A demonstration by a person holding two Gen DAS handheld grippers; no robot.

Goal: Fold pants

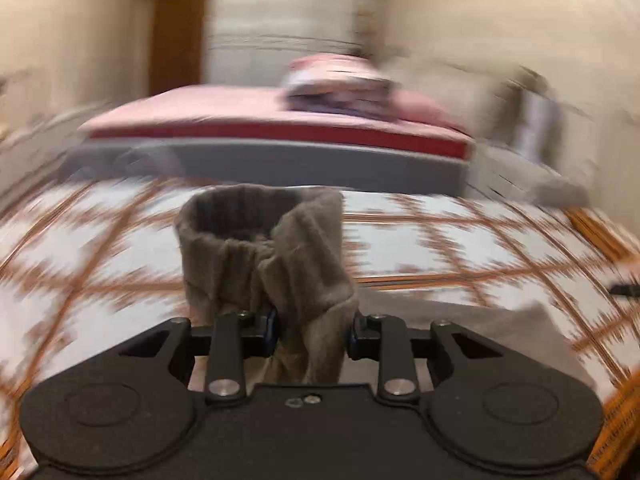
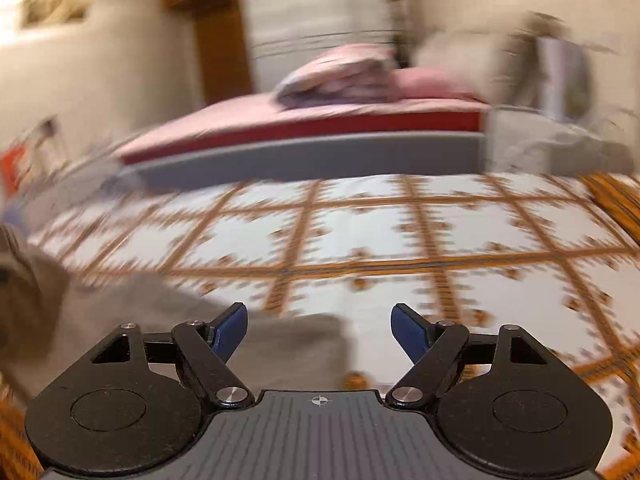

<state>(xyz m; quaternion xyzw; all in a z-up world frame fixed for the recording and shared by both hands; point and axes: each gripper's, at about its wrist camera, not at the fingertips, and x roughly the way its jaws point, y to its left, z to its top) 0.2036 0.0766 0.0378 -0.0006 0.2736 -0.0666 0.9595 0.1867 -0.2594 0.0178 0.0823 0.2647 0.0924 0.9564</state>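
The pants (image 1: 272,256) are grey-brown and soft, with a ribbed cuff. My left gripper (image 1: 312,330) is shut on a bunched cuff end and holds it up above the patterned cloth; more of the fabric (image 1: 460,320) trails down to the right. In the right wrist view the pants (image 2: 168,320) lie spread at the lower left on the cloth. My right gripper (image 2: 319,326) is open and empty, just above the right edge of that fabric. Both views are motion-blurred.
The work surface is a white cloth with an orange grid pattern (image 2: 360,248). Behind it stands a bed (image 2: 320,128) with a pink sheet, a red mattress edge and a folded blanket (image 2: 340,72). A beige cushion (image 2: 472,60) lies at the back right.
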